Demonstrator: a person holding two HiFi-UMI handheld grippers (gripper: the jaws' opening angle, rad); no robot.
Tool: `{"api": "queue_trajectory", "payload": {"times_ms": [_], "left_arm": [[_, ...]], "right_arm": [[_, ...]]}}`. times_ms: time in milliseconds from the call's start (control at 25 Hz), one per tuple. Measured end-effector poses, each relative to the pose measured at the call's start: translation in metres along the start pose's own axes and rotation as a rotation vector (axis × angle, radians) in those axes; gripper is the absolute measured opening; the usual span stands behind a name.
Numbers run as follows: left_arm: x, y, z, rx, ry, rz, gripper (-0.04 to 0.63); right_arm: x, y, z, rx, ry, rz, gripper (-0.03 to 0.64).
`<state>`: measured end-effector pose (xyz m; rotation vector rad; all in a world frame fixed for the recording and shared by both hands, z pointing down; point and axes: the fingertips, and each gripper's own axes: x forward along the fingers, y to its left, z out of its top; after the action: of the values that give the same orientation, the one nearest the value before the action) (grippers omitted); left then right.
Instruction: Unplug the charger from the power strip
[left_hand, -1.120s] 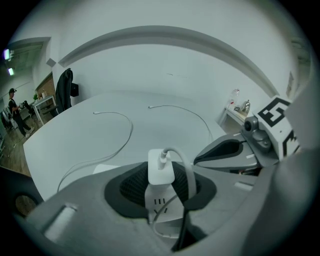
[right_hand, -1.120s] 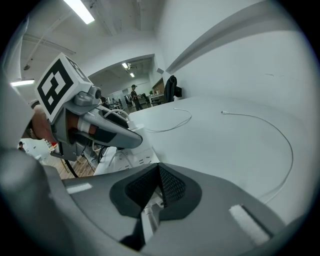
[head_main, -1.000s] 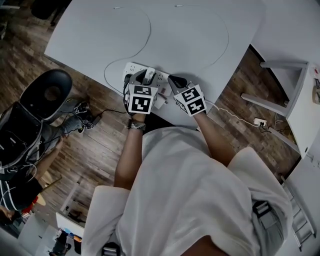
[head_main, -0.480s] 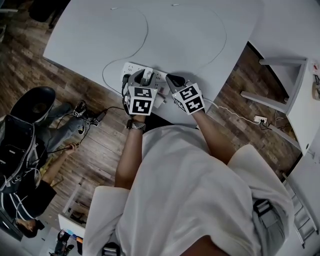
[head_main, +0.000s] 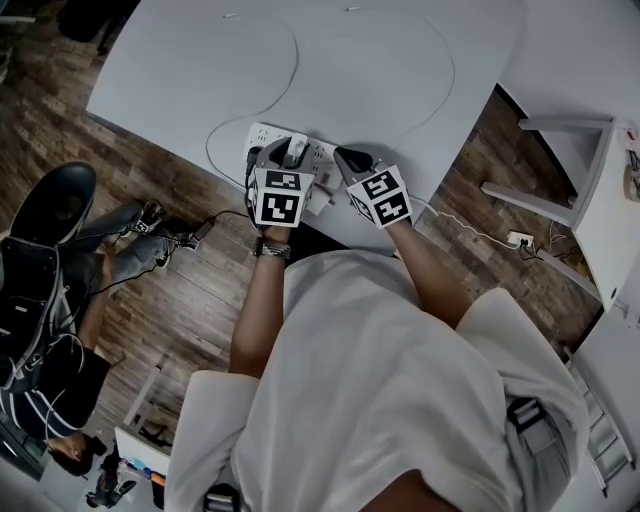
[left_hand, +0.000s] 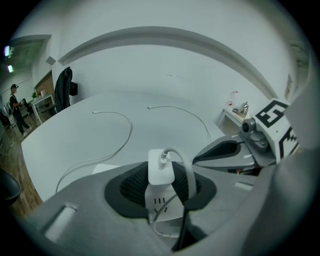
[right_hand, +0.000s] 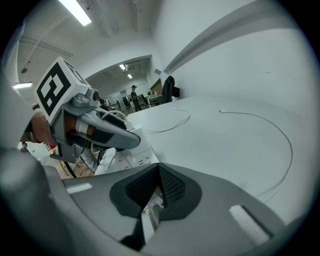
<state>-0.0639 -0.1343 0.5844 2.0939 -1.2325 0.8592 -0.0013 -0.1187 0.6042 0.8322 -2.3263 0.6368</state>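
Power strip (head_main: 268, 134): white, lying flat at the near edge of the desk (head_main: 380, 70), directly in front of the person.
Charger (left_hand: 161, 168): small white block, upright and plugged into the power strip near its middle. Socket slots show on the strip face just below it.
Charger lead (left_hand: 178, 150): white. It leaves the charger's top and arcs down toward the right-hand end of the power strip.
Left hand-held gripper (head_main: 286, 151): angled down over the power strip. Its jaws are narrow and closed on the charger, one dark pad against each side.
Right hand-held gripper (right_hand: 159, 176): angled down at the right-hand end of the power strip. Its jaws are drawn together so the pads meet in a line. A white piece shows just beneath them, and whether it is pinched cannot be told.
Cables (head_main: 297, 62): two thin white ones, curving over the desk beyond the power strip.
Cord (head_main: 470, 231): white. It crosses the wooden floor (head_main: 200, 290) to the right of the power strip and ends at a small socket block.
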Motion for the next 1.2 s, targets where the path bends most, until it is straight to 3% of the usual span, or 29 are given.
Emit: {"api": "queue_trajectory", "payload": {"times_ms": [520, 840, 1200], "left_arm": [[-0.0033, 0.0019, -0.0002, -0.050, -0.009, -0.032, 0.140], [-0.0009, 0.0024, -0.0001, -0.066, 0.001, -0.049, 0.141], [-0.0007, 0.0002, -0.0014, 0.010, 0.016, 0.002, 0.140]], "right_arm": [[-0.0005, 0.0023, 0.0013, 0.006, -0.015, 0.010, 0.002], [0.0008, -0.0009, 0.0009, 0.068, -0.014, 0.027, 0.002], [0.0007, 0.0001, -0.0007, 0.049, -0.001, 0.027, 0.002]]}}
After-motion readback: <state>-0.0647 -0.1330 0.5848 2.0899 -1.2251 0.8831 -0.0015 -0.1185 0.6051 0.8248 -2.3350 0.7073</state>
